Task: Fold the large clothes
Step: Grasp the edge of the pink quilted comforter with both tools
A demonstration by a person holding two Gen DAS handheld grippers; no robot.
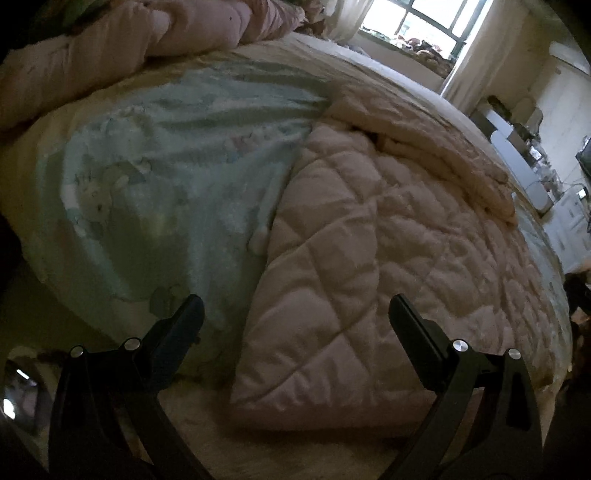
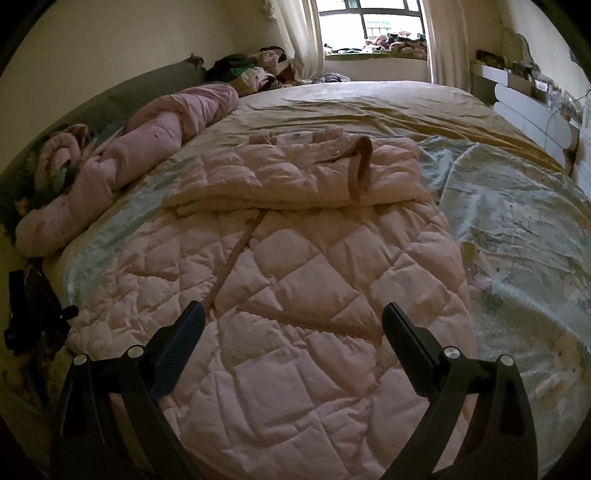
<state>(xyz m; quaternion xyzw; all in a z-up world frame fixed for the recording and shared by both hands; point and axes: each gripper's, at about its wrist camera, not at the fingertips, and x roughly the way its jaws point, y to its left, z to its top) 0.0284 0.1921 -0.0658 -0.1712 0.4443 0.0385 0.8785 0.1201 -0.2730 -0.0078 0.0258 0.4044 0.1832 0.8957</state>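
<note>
A large pale pink quilted coat [image 2: 295, 280] lies flat on the bed, with its far part folded over toward me [image 2: 295, 173] and a thin strap [image 2: 236, 258] trailing down its middle. In the left wrist view the same coat [image 1: 369, 266] fills the right half, its near corner at the bed's edge. My left gripper [image 1: 295, 314] is open and empty, just above that near corner. My right gripper [image 2: 293, 321] is open and empty above the coat's near part.
The coat rests on a light blue printed blanket [image 1: 166, 177] over a yellow sheet [image 2: 351, 107]. A rolled pink quilt [image 2: 147, 136] lies along the left side. A window [image 2: 369, 22] is behind the bed, white furniture [image 2: 532, 110] at the right.
</note>
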